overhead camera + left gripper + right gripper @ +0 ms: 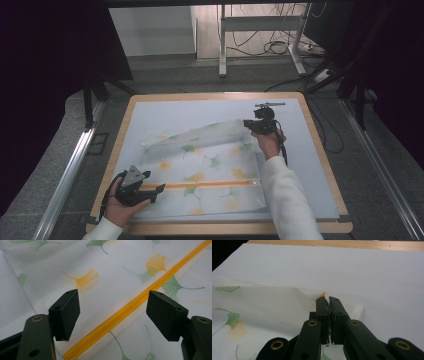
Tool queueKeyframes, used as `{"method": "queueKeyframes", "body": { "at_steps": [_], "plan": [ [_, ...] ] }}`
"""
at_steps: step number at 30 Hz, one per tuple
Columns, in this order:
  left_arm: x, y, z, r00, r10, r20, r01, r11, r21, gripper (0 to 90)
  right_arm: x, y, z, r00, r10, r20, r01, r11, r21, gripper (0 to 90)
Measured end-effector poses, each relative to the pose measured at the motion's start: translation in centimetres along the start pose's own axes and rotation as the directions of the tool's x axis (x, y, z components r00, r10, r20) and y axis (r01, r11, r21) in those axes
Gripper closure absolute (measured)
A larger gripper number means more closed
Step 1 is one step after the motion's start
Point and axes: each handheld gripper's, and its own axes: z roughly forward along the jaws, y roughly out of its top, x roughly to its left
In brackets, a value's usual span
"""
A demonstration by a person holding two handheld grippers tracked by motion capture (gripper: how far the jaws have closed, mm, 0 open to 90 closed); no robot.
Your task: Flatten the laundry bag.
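Observation:
A white mesh bag (pixel 200 170) printed with green and orange ginkgo leaves lies flat on the table, an orange zipper (pixel 200 184) running across it. My right gripper (pixel 248 124) is shut on the bag's far right corner (pixel 327 297), with that edge lifted and folded toward the left. In the right gripper view the fabric is pinched between the two black jaws (pixel 329 315). My left gripper (pixel 159 189) rests open at the near left, its jaws standing apart on either side of the zipper (pixel 120 317) just above the bag (pixel 110 277).
A pale blue-white mat (pixel 310 165) covers the wooden table (pixel 326 165). Beyond the table stand a metal desk frame (pixel 222 45) and loose cables (pixel 272 45) on the floor. Dark curtains hang at both sides.

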Motion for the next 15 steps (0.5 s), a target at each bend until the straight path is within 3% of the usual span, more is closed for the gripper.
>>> {"method": "queueKeyframes", "body": {
  "at_steps": [7,10,15],
  "plan": [
    [0.0,0.0,0.0,1.0000,-0.002,0.003,0.002,1.0000,-0.002,27.0,-0.9,0.0,0.8,0.9989,0.047,0.004,-0.046,0.9988,-0.012,85.8],
    [0.0,0.1,-0.1,0.9993,-0.019,0.031,0.020,0.9997,-0.013,27.0,-1.4,-0.1,1.3,0.9974,0.071,0.010,-0.071,0.9974,-0.014,85.8],
    [-0.2,0.2,0.0,0.9996,-0.008,0.028,0.008,0.9999,-0.007,27.0,-2.1,-0.4,2.0,0.9955,0.092,0.023,-0.092,0.9957,-0.009,85.9]
  ]
}}
